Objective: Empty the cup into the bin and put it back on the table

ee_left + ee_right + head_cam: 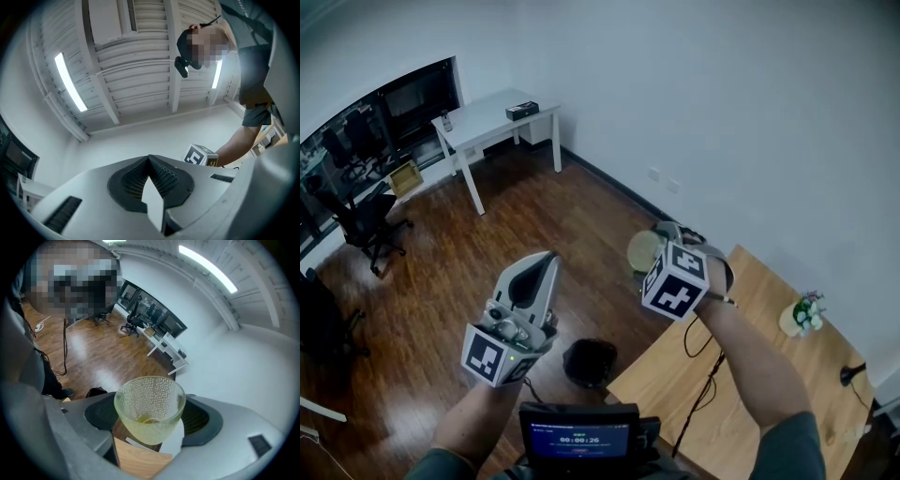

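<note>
right gripper point(667, 239) clamped on dimpled cup point(149, 404), held beyond desk point(750, 375) edge | left gripper point(542, 267) jaws together, empty | black bin point(591, 364) on floor by desk edge

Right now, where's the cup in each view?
Head view: cup just right of centre.
Left gripper view: not in it.
Right gripper view: lower centre, clamped between the right gripper's jaws.
Shared landmark: white desk, upper left in the head view, right of centre in the right gripper view.

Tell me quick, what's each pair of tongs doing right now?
Left tongs: closed, empty.
Right tongs: closed on the cup.
</note>
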Action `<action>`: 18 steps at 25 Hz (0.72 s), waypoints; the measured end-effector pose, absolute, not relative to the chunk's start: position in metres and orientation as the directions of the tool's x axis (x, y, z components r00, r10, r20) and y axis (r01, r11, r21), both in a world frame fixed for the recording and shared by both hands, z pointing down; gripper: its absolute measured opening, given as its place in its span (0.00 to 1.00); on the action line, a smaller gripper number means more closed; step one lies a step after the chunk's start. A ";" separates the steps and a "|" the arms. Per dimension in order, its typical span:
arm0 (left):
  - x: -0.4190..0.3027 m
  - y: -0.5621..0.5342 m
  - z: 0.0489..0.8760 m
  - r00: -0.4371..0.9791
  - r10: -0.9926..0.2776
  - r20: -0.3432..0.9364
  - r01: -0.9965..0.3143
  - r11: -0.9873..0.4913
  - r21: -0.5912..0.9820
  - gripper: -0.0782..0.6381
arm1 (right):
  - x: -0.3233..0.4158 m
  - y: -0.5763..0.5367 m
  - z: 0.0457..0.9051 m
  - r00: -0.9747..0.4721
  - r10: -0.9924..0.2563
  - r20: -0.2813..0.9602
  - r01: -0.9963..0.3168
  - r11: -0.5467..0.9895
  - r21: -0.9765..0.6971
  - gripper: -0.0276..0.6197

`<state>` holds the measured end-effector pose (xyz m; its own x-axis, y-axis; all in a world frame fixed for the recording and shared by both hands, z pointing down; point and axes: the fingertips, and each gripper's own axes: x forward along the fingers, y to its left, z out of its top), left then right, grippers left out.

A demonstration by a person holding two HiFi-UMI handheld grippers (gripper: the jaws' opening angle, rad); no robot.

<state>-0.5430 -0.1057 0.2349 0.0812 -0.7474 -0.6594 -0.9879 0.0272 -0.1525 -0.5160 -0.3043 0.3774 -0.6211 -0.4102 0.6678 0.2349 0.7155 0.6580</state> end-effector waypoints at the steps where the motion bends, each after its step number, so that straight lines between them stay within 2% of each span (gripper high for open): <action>1: -0.545 -0.105 0.236 0.079 -0.748 -0.659 -0.987 0.033 -0.155 0.09 | -0.517 -0.304 0.377 -0.619 -0.415 0.667 0.238 0.710 0.663 0.65; 18: -0.560 -0.100 0.245 0.055 -0.771 -0.635 -0.989 0.044 -0.139 0.09 | -0.535 -0.296 0.362 -0.592 -0.484 0.644 0.301 0.608 0.734 0.65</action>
<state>-0.5602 -0.0997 0.2447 0.0546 -0.7709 -0.6347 -0.9894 0.0441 -0.1386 -0.5350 -0.2965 0.3624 -0.5923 -0.4842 0.6439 0.3014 0.6081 0.7345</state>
